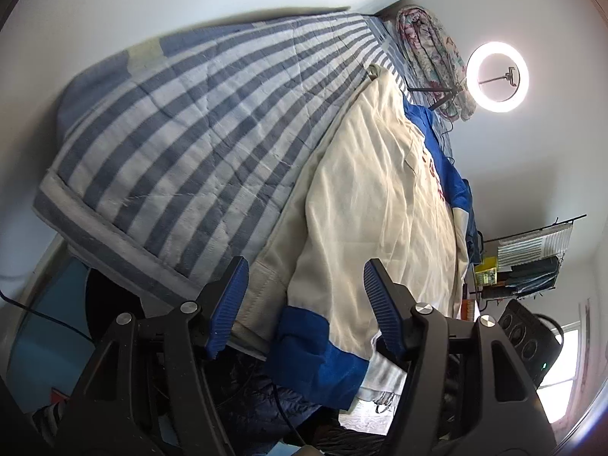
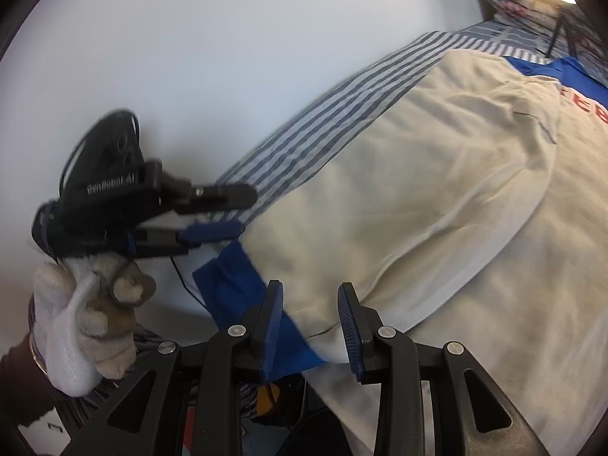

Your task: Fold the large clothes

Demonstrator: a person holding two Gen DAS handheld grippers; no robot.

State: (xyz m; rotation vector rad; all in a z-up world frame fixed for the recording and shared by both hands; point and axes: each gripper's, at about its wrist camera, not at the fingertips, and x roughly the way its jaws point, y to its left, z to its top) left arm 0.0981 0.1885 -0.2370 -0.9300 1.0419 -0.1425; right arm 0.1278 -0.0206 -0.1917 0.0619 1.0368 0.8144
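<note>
Partly cropped cream jacket point(image 1: 380, 197), blurred left gripper point(image 2: 235, 209)

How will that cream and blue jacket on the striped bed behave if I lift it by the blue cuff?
Probably floppy: the jacket lies in soft wrinkles and follows the striped quilt. Likely light for its size, since the fabric looks thin. The blue cuff hangs limp over the bed's edge, so the rest would likely trail and unfold rather than rise flat.

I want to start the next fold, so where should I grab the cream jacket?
Take the cream jacket at its blue cuff, coming in from the bed's near edge. The cuff overhangs the striped quilt, so tool fingers can close above and below it.
</note>
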